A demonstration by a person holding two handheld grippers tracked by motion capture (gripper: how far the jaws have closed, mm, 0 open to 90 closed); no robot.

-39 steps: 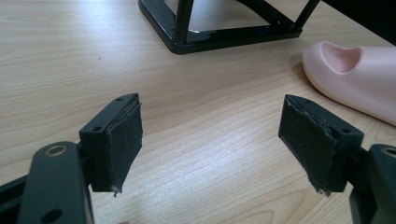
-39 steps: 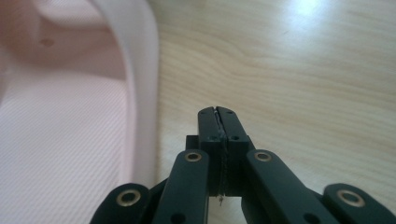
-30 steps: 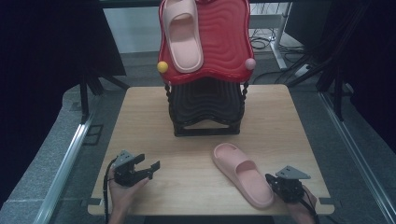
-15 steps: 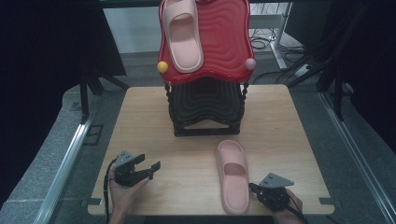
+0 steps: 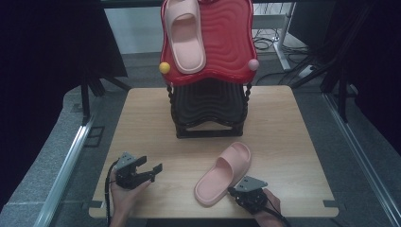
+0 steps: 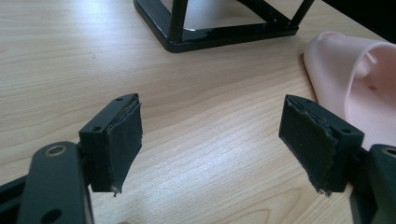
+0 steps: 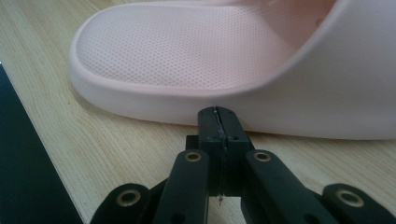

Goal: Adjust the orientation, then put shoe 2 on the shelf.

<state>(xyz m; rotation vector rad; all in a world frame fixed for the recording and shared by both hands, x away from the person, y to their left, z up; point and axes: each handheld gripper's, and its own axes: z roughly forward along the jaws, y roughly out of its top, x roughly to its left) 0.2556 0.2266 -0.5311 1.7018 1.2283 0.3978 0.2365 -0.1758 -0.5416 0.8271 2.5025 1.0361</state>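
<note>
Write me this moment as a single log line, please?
right gripper: shut, tips against pink slipper side | left gripper: open, nothing between | second slipper: on red rack | table

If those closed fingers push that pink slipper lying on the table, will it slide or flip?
The pink slipper probably slides or pivots: its flat sole lies on smooth wood. It looks like light foam, so it likely moves easily. Flipping seems unlikely, since it sits low and wide.

Black tongs [image 5: 152, 171] w/ brass-ringed screw holes, frayed dark pads [image 6: 123, 140], grey top plate, black cable.
</note>
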